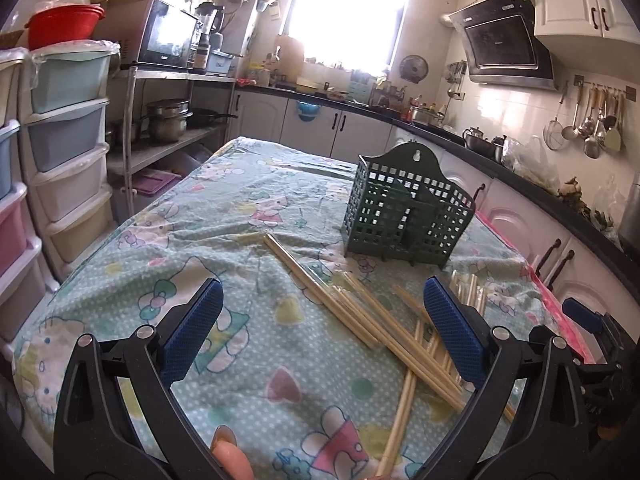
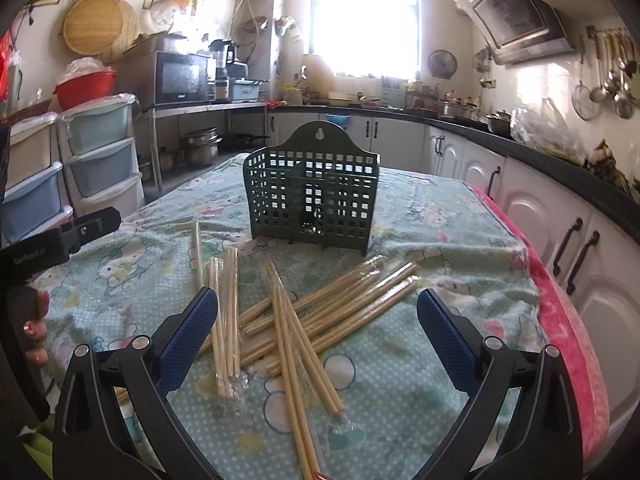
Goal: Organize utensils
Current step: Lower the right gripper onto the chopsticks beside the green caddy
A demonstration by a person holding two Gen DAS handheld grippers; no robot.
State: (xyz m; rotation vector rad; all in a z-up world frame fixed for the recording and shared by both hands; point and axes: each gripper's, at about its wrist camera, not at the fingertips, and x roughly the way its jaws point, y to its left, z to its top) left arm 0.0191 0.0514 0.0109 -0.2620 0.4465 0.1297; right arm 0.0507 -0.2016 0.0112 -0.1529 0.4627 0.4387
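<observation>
Right wrist view: both hand-held grippers, right (image 2: 318, 320) & left (image 1: 323, 316), gape wide, empty; chopsticks (image 2: 304, 320) partly cut off, maybe plastic-wrapped, before green basket (image 2: 312, 196).

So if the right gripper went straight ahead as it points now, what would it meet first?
Probably the loose chopsticks on the tablecloth; the open right gripper frames them. The green basket stands beyond. Depth is uncertain.

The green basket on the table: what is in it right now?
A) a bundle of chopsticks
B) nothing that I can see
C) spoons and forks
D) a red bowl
B: light shows through the green basket grid with nothing visible inside, and the chopsticks lie scattered on the tablecloth in front of it.
</observation>
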